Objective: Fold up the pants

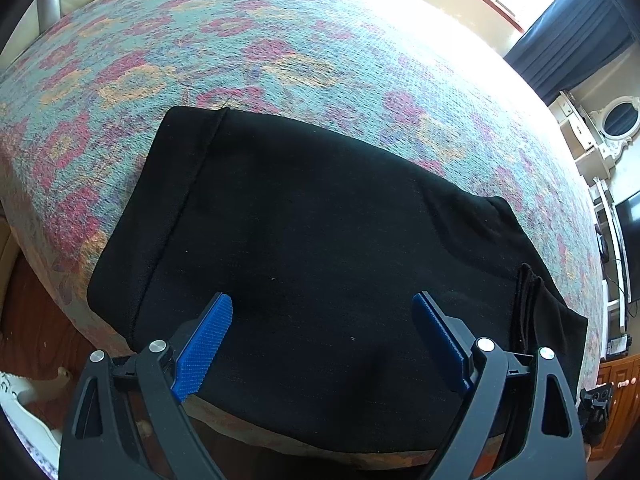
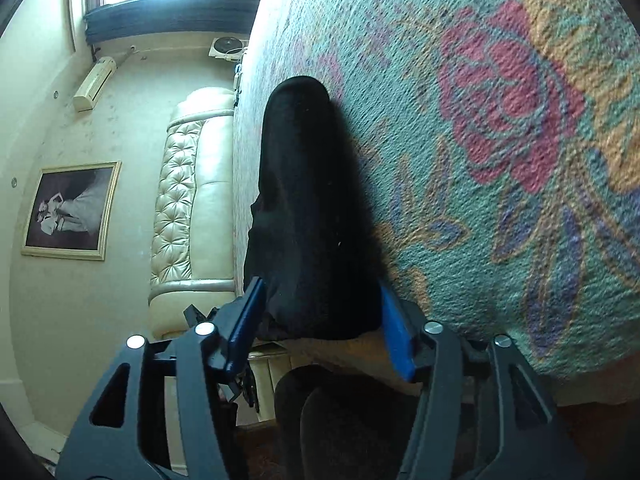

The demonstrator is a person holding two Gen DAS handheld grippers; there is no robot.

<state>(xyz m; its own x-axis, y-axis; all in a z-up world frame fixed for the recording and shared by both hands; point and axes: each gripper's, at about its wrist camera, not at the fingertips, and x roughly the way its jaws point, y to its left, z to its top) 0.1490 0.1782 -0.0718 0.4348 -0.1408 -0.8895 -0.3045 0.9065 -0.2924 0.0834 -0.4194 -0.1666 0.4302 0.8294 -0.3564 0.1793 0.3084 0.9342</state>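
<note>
Black pants (image 1: 320, 232) lie folded into a wide rectangle on the flowered bedspread (image 1: 280, 40), near the bed's front edge. My left gripper (image 1: 322, 320) is open, its blue pads hovering just above the near part of the pants. In the right wrist view the camera is rolled sideways, and the pants (image 2: 308, 200) appear as a thick folded stack seen edge-on. My right gripper (image 2: 320, 304) is open with its jaws on either side of the stack's near end; one blue pad (image 2: 394, 332) lies against the bedspread (image 2: 500, 120), the other above the stack.
The bed's front edge drops to a wooden floor (image 1: 24, 312). A cream tufted headboard (image 2: 192, 200), a framed picture (image 2: 72, 210) and a window with dark curtains (image 1: 568, 36) surround the bed. White shelves and a television (image 1: 628, 240) stand at the right.
</note>
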